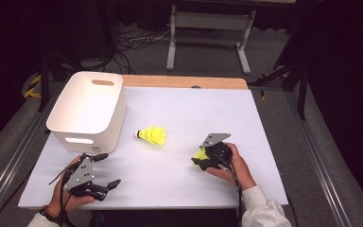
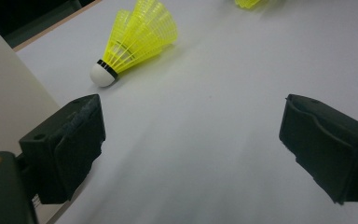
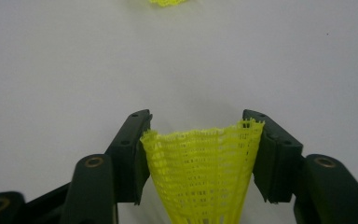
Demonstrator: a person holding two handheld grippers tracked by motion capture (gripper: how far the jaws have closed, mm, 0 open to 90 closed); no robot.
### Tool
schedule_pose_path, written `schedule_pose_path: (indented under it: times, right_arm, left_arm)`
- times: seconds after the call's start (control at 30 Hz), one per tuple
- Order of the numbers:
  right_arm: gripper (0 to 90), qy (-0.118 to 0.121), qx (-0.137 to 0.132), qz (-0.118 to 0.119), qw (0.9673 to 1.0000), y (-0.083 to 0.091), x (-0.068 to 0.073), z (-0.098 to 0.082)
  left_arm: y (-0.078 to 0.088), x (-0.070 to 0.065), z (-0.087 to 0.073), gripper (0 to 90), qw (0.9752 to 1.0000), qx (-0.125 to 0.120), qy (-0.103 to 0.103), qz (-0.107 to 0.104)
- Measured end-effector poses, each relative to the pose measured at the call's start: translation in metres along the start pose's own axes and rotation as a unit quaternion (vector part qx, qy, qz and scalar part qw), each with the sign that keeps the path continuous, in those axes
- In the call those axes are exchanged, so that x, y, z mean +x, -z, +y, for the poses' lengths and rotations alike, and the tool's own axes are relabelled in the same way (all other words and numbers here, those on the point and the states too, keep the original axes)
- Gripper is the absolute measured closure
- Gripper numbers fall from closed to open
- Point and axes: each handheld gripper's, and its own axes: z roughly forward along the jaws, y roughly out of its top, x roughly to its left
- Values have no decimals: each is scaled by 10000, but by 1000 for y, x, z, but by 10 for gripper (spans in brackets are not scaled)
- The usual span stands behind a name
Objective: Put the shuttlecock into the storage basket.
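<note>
right gripper (image 1: 202, 157) sits low on the white counter (image 1: 189, 184), right side, w/ a yellow shuttlecock (image 3: 204, 175) between its pads. in the right gripper view the jaws are about half closed and both pads touch the skirt's wide rim, so it's gripped. left gripper (image 1: 105, 171) rests near the front left edge, just in front of the white bin (image 1: 89, 109), jaws spread wide, nothing between them, only bare counter. a 2nd shuttlecock (image 1: 152, 135) lies on its side mid-counter, white cork end twd the bin, well apart from both grippers.
</note>
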Motion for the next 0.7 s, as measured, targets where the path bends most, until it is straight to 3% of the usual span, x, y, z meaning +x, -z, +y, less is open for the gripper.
schedule_pose_path:
  times: [0.3, 0.47, 0.7]
  right_arm:
    - [434, 7, -616, 50, 9981, 0, 8, 24]
    - [424, -40, -1136, 193, 9933, -6, 15, 40]
    - [395, 101, -1150, 343, 9927, -17, 26, 43]
  left_arm:
    - [0, 0, 0, 78, 10000, 5, -5, 6]
    - [0, 1, -1, 79, 10000, -2, 10, 7]
    - [1, 0, -1, 79, 10000, -13, 14, -3]
